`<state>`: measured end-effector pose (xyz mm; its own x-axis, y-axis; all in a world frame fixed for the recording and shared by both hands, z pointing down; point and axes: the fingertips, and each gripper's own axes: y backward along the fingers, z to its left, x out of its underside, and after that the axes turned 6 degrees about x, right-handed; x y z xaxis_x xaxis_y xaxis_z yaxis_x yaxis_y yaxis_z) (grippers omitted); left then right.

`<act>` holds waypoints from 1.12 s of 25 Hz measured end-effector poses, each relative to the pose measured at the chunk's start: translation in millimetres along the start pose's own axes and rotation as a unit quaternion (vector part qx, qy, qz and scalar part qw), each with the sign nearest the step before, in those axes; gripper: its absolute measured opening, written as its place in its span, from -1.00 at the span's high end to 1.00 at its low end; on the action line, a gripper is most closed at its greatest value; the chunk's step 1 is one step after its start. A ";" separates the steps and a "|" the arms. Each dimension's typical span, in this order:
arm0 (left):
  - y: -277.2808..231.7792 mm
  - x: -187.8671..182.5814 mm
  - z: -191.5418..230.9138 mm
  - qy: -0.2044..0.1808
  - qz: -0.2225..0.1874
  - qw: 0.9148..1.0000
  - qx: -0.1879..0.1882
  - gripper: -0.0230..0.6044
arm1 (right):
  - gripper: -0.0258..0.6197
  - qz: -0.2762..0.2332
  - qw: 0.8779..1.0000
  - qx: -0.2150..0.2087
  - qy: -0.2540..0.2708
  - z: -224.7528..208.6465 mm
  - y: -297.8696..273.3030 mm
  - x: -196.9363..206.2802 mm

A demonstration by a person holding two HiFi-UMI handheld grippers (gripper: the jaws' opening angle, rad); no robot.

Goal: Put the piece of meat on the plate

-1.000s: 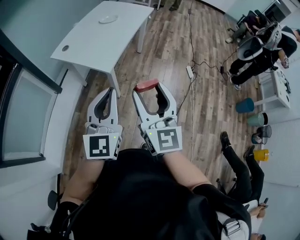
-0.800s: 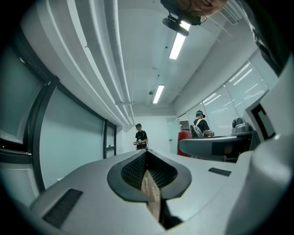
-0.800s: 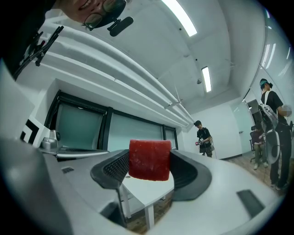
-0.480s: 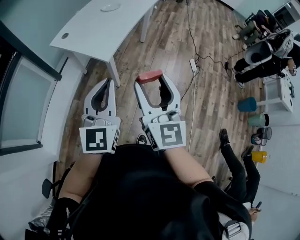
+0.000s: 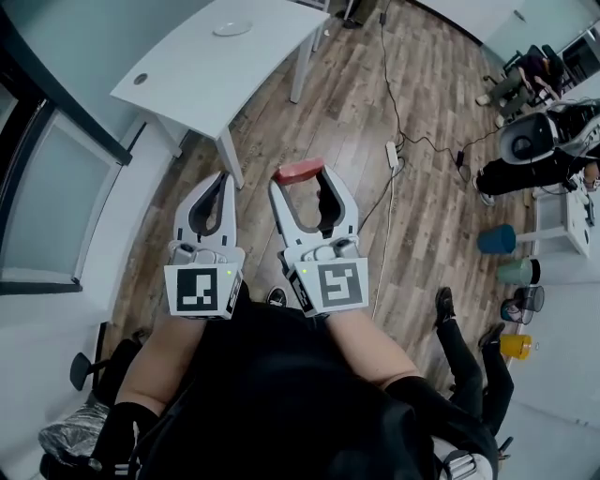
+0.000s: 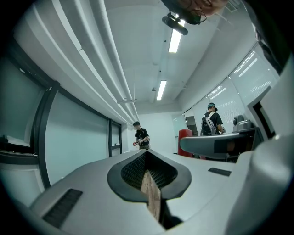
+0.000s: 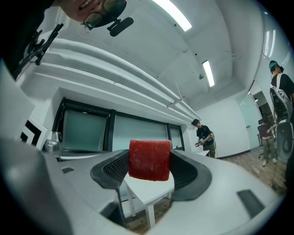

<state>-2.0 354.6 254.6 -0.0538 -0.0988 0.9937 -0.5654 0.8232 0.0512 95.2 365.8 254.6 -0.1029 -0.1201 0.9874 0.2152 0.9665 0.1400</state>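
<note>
So the right hand-held gripper (image 5: 300,180) is pinching the piece of meat (image 5: 297,171) right at its tips. It's a red block wedged between the two jaws, held up in the air over the wood floor (image 5: 356,103). The left hand-held gripper (image 5: 221,183) sits just beside it, jaws pressed together on nothing, and the plate (image 5: 232,29) is well apart from both, out on the white counter (image 5: 206,84).

No legible text anywhere
</note>
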 end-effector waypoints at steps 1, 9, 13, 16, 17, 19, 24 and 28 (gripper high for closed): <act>-2.1 1.0 0.1 0.002 0.002 1.000 0.001 0.92 | 0.05 -0.002 1.000 -0.002 0.002 -0.2 -1.6 -1.3; -43.4 17.1 28.8 0.006 0.003 1.000 -0.002 0.92 | 0.05 0.007 1.000 -0.007 0.011 -8.8 -44.5 9.2; -74.1 31.7 52.1 0.013 0.009 1.000 0.001 0.92 | 0.05 0.021 1.000 -0.008 0.007 -10.7 -81.7 23.1; -100.5 42.9 76.5 0.022 0.013 1.000 0.005 0.92 | 0.06 0.028 1.000 -0.008 0.003 -9.6 -119.3 31.8; -109.8 45.5 86.5 0.024 0.013 1.000 0.005 0.92 | 0.05 0.030 0.999 -0.009 0.004 -8.9 -132.5 35.0; -129.0 48.8 108.2 0.028 0.012 1.000 0.006 0.92 | 0.05 0.036 0.999 -0.010 0.009 -8.3 -160.6 40.6; -168.8 50.9 154.5 0.035 0.020 0.999 0.013 0.92 | 0.06 0.035 0.999 -0.008 0.015 -3.6 -226.3 40.8; -193.2 46.4 184.3 0.037 0.015 0.999 0.019 0.92 | 0.05 0.033 0.999 -0.009 0.016 4.9 -267.4 39.4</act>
<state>-47.0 87.9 272.3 -0.0115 -0.0308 0.9995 -0.5949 0.8036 0.0179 28.8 103.7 255.7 -0.0572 -0.0637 0.9963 0.2376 0.9684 0.0755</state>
